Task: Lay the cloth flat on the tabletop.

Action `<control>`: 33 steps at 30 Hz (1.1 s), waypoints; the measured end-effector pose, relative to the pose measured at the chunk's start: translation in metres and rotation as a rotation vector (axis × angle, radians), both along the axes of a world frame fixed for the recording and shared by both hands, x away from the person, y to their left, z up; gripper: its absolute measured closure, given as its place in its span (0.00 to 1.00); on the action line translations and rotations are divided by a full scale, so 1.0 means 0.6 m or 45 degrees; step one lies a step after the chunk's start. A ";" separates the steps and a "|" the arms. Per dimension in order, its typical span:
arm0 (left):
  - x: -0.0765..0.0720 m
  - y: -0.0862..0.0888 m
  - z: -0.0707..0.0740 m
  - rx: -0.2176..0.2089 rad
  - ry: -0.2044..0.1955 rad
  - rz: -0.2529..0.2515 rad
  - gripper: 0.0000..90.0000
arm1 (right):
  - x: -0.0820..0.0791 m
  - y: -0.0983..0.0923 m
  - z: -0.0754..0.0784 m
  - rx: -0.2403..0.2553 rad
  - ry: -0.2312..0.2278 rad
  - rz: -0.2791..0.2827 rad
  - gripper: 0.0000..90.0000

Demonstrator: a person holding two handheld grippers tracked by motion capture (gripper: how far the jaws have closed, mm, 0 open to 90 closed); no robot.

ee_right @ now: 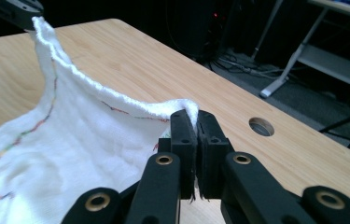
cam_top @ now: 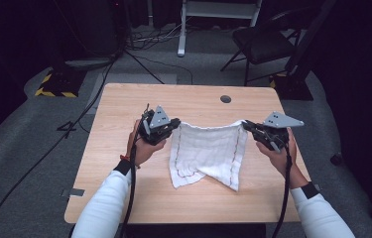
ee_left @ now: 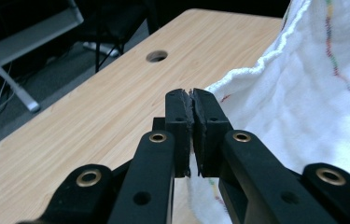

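- Step: spreading the towel (cam_top: 208,151). I'd judge it best to keep both corners level and taut, then lower evenly so it lies flat on the desk (cam_top: 124,114).
- Left tool (cam_top: 172,125): jaws clamped on the towel's one top corner.
- Right tool (cam_top: 249,125): jaws clamped on the other corner.
- Towel: white, coloured stitched lines near its edges; frame centre, top edge sagging between tools, lower part crumpled on desk.
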State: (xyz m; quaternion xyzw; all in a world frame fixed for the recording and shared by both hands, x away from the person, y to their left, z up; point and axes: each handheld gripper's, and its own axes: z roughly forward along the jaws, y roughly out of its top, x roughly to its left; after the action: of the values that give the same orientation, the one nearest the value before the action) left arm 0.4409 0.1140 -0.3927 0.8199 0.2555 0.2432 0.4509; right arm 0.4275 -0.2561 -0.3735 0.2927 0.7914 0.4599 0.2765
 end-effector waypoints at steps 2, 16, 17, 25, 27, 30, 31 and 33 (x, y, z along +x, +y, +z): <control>0.018 -0.002 -0.007 0.004 0.020 0.024 0.95 | 0.020 0.005 -0.007 -0.039 0.012 -0.025 0.97; 0.139 -0.014 -0.052 0.023 0.116 0.199 0.95 | 0.151 0.031 -0.036 -0.086 0.107 -0.142 0.97; 0.145 -0.016 -0.058 0.027 0.124 0.218 0.94 | 0.164 0.038 -0.042 -0.109 0.114 -0.157 0.96; 0.162 -0.022 -0.084 0.071 0.147 0.318 0.75 | 0.190 0.044 -0.073 -0.134 0.161 -0.209 0.78; 0.160 -0.024 -0.086 0.082 0.149 0.336 0.64 | 0.187 0.042 -0.078 -0.132 0.171 -0.195 0.71; 0.155 -0.022 -0.085 0.061 0.185 0.357 0.37 | 0.176 0.032 -0.080 -0.131 0.180 -0.193 0.63; 0.153 -0.020 -0.084 0.046 0.205 0.351 0.37 | 0.176 0.032 -0.080 -0.131 0.180 -0.193 0.63; 0.146 -0.020 -0.082 0.060 0.262 0.289 0.28 | 0.166 0.025 -0.080 -0.127 0.183 -0.170 0.62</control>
State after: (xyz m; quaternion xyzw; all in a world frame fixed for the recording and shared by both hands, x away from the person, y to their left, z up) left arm 0.5284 0.1022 -0.4418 0.8168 0.3855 0.2131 0.3726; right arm 0.5271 -0.2408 -0.4215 0.3628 0.8099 0.3784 0.2630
